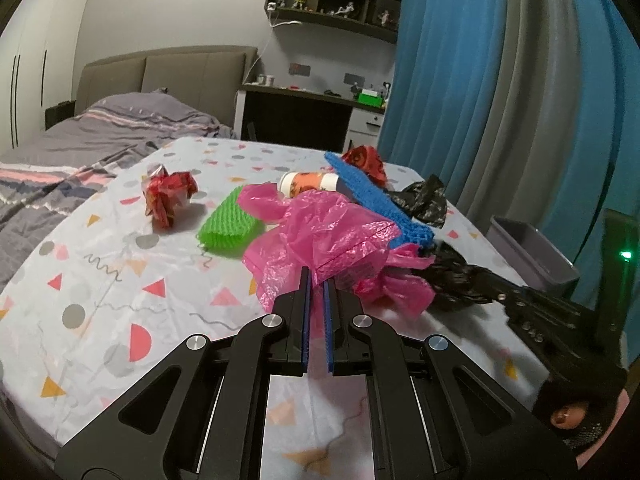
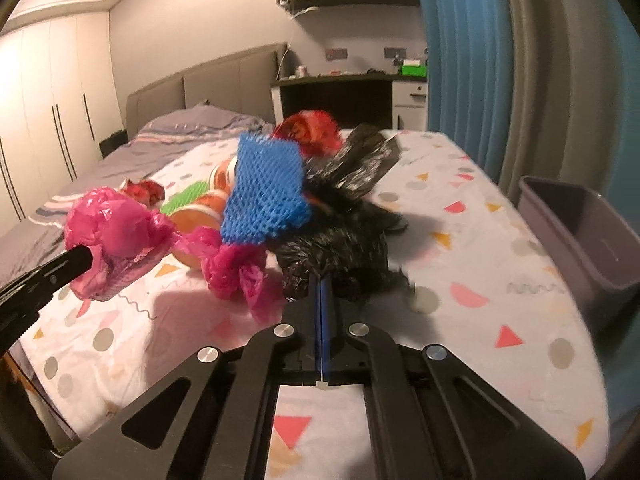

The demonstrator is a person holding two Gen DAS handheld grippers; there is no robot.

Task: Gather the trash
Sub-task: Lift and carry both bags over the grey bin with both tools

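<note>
My left gripper is shut on a crumpled pink plastic bag, lifted a little off the patterned tablecloth. My right gripper is shut on a black plastic bag just right of the pink one. In the left wrist view the right gripper comes in from the right, its tips in the black bag. A blue foam net lies across the pile. An orange-printed paper cup, a green foam net and two red wrappers lie behind.
A grey plastic bin stands at the table's right edge, next to blue curtains. A bed lies beyond the table on the left, a desk behind it. A person's hand shows at the lower right.
</note>
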